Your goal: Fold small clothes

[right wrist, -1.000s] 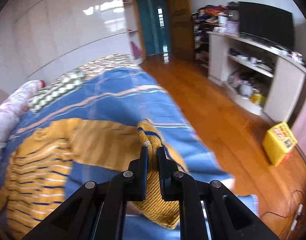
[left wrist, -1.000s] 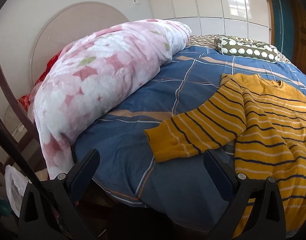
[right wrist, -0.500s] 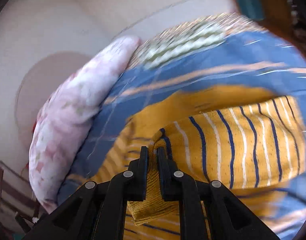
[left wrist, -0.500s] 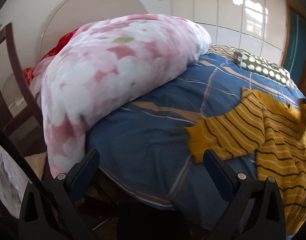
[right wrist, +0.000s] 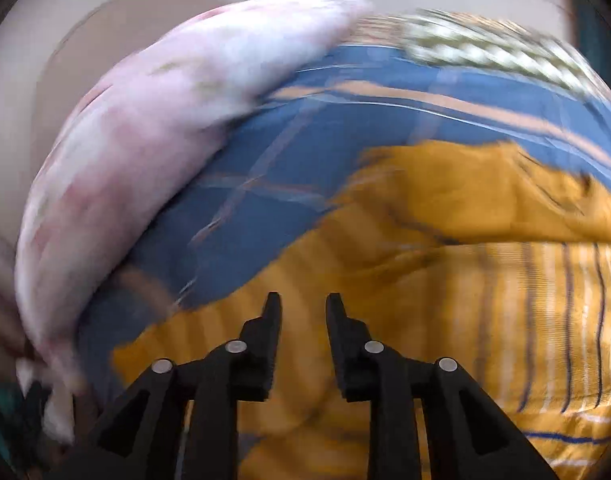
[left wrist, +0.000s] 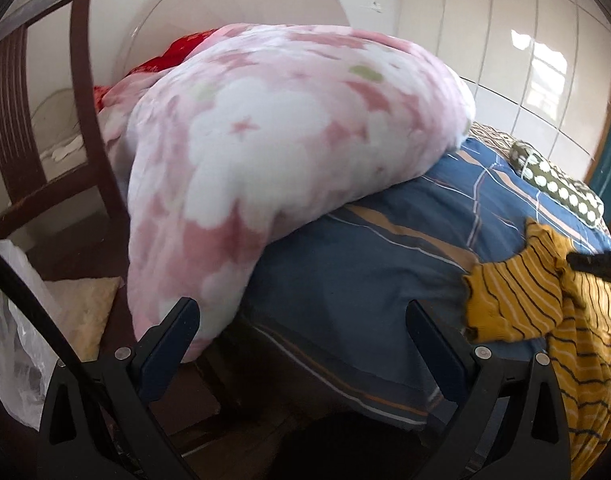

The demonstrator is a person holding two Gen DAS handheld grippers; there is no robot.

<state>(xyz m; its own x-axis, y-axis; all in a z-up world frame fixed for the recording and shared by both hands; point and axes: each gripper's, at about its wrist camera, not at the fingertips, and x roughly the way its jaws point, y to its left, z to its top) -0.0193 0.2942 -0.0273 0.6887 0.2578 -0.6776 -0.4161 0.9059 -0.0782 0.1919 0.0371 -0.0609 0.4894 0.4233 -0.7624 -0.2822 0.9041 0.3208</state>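
The yellow striped sweater (right wrist: 445, 280) lies on the bed (right wrist: 289, 152), near the front edge and toward the right side. A moment ago the right gripper (right wrist: 303, 312) was squeezing one sleeve and carrying it across the sweater. Now its two fingers have let go and stand a little apart, with nothing between them. They hang just over the yellow cloth. That sleeve seems to be laid across the body now, so one fold looks done, though the picture is blurry. The other sleeve (left wrist: 509, 300) sticks out toward the left, and its cuff sits near the front edge of the bed. It is not folded yet, so it is probably next. The left gripper (left wrist: 301, 344) is wide open and holds nothing. It has swung away to the left, past the bed's front edge. The big pink blanket (left wrist: 285, 152) fills the left side of the bed. A spotted pillow (left wrist: 557, 188) lies at the far edge.
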